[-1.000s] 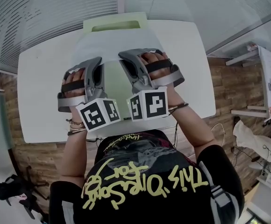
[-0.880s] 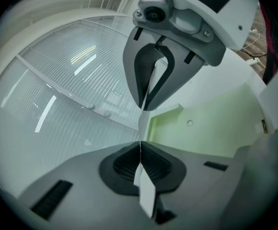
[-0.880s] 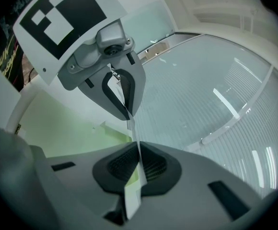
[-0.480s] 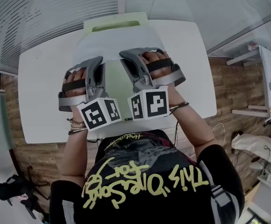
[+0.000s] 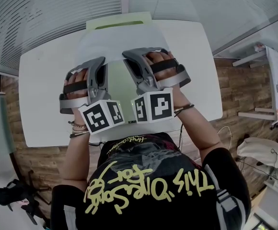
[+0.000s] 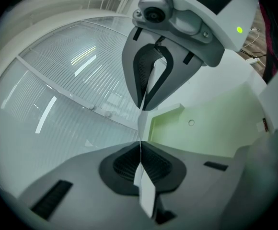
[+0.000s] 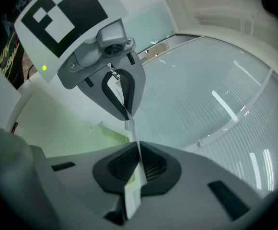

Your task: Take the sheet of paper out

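Fingers (image 6: 122, 169) on my left gripper (image 6: 140, 150) and right gripper (image 7: 138, 152) were clamped shut on the sheet of paper (image 5: 115, 44), stretched above the desk (image 5: 43, 95) near the green folder (image 5: 144, 19) at its far edge; uneven pulling risked tearing it.

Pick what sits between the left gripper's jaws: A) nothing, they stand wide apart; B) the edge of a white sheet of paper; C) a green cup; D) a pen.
B: in the left gripper view, the left gripper is shut on the thin edge of the sheet of paper.
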Available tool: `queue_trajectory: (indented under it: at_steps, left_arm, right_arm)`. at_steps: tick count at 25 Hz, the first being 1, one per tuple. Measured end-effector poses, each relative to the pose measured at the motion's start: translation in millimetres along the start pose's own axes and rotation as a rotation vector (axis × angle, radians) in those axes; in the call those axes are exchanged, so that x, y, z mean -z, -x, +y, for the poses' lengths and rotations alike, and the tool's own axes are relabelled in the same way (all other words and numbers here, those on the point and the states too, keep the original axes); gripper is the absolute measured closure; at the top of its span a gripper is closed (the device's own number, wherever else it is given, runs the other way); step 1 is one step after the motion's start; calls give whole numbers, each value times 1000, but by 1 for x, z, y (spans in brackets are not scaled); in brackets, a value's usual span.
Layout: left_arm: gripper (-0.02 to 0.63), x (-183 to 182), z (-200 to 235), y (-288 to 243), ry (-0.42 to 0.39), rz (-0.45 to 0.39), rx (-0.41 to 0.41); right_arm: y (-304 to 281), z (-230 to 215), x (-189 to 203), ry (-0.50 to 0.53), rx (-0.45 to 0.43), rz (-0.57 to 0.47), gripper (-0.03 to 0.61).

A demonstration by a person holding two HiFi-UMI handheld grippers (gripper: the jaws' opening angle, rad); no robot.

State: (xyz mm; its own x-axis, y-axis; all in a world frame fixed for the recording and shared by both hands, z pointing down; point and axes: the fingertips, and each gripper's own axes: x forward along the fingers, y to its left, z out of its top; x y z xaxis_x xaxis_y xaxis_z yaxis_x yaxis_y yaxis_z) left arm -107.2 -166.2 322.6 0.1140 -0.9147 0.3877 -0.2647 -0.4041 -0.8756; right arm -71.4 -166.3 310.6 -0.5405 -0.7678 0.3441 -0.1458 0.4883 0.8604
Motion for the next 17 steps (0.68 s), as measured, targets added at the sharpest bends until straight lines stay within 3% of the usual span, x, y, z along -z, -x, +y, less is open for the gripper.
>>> queue_trajectory:
  at_steps: [17]
  left_arm:
    - [607, -1, -1, 1, 2, -13, 2]
  right_arm:
    - [2, -1, -1, 9, 12, 2, 571]
